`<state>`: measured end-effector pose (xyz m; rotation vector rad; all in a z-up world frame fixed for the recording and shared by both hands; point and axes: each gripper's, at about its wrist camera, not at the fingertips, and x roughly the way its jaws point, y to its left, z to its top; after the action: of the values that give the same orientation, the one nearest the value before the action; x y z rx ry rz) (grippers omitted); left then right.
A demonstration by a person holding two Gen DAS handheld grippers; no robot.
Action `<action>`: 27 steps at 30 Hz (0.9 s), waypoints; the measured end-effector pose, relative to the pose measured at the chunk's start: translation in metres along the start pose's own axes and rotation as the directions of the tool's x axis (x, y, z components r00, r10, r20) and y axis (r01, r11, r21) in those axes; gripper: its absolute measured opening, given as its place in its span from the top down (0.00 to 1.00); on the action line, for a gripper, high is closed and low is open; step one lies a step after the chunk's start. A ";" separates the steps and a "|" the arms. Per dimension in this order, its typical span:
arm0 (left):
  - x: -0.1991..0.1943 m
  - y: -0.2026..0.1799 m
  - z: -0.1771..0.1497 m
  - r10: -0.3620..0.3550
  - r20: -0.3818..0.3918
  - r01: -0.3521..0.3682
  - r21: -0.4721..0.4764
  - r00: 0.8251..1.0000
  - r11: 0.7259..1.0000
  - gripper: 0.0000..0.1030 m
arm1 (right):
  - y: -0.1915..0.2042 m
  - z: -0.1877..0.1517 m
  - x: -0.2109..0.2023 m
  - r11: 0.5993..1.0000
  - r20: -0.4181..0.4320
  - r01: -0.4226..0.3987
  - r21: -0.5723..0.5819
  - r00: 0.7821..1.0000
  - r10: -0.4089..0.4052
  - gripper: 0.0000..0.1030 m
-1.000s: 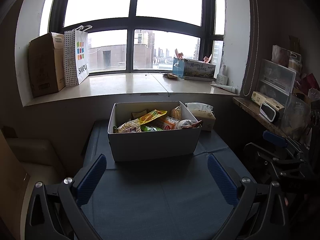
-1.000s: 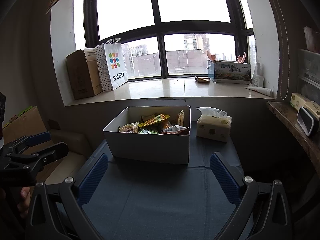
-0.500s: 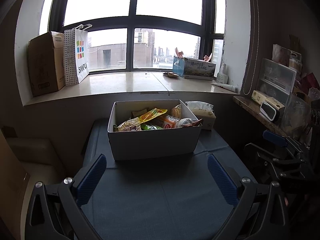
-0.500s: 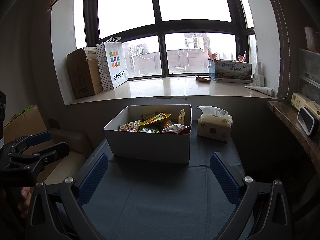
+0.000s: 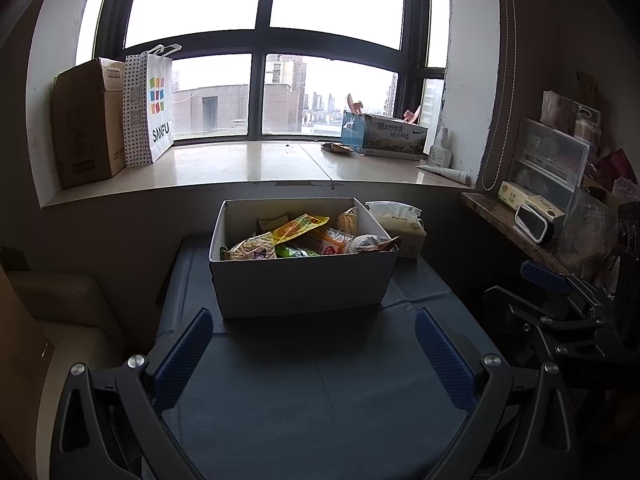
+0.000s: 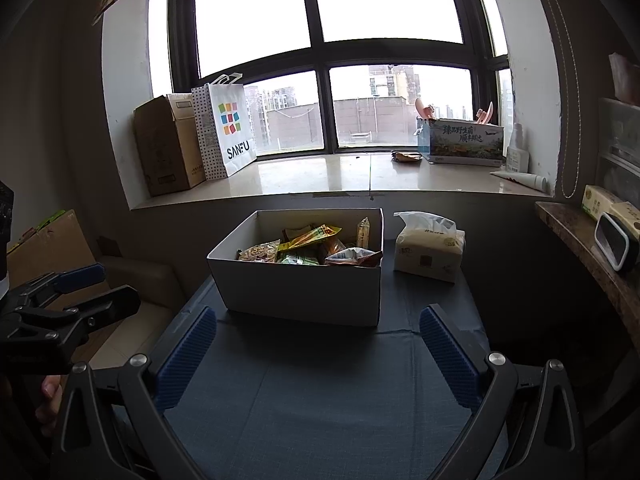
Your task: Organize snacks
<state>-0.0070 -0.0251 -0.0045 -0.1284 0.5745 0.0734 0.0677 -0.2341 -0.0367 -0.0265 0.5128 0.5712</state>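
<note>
A white cardboard box (image 5: 304,286) (image 6: 300,292) stands on the dark blue table (image 5: 320,392) (image 6: 320,400), filled with several snack packets (image 5: 298,236) (image 6: 308,246), among them a yellow-orange one. My left gripper (image 5: 314,346) is open and empty, hovering over the table short of the box. My right gripper (image 6: 316,346) is open and empty too, short of the box. Each gripper shows at the edge of the other's view, the right gripper (image 5: 560,304) and the left gripper (image 6: 60,300).
A tissue pack (image 6: 430,250) (image 5: 400,228) sits right of the box. The windowsill (image 5: 240,168) holds a brown carton (image 5: 86,128), a SANFU bag (image 5: 150,108) and a printed box (image 5: 384,138). A cluttered shelf (image 5: 528,216) stands at right, a cushioned seat (image 5: 60,320) at left.
Both grippers have stayed almost still and open; the view shifted only slightly.
</note>
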 end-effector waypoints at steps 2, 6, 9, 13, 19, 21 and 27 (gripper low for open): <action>0.000 0.002 0.000 0.002 0.000 -0.002 -0.008 1.000 1.000 0.00 | 0.000 0.000 0.000 1.000 -0.001 -0.001 0.000 1.000 0.001 0.00; 0.000 0.004 0.000 0.001 -0.006 -0.001 -0.014 1.000 1.000 0.00 | 0.000 0.000 0.000 1.000 -0.003 -0.002 0.000 1.000 0.002 0.00; 0.001 0.004 -0.001 0.001 -0.009 -0.001 -0.015 1.000 1.000 0.00 | 0.000 0.000 0.001 1.000 -0.005 -0.002 0.000 1.000 0.002 0.00; 0.001 0.003 -0.001 0.002 -0.011 -0.002 -0.011 1.000 1.000 0.00 | 0.000 0.000 0.000 1.000 -0.004 -0.002 0.000 1.000 0.002 0.00; 0.004 0.002 -0.001 -0.001 -0.016 0.001 -0.007 1.000 1.000 0.00 | 0.001 0.000 0.001 1.000 -0.003 -0.002 0.000 1.000 0.002 0.00; 0.004 0.002 -0.001 0.000 -0.016 0.000 -0.007 1.000 1.000 0.00 | 0.001 -0.001 0.001 1.000 -0.003 -0.002 0.000 1.000 0.002 0.00; 0.004 0.002 -0.001 0.001 -0.016 -0.001 -0.007 1.000 1.000 0.00 | 0.001 -0.001 0.001 1.000 -0.004 -0.004 -0.002 1.000 0.004 0.00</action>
<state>-0.0045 -0.0231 -0.0081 -0.1360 0.5906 0.0753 0.0675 -0.2328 -0.0379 -0.0285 0.5164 0.5757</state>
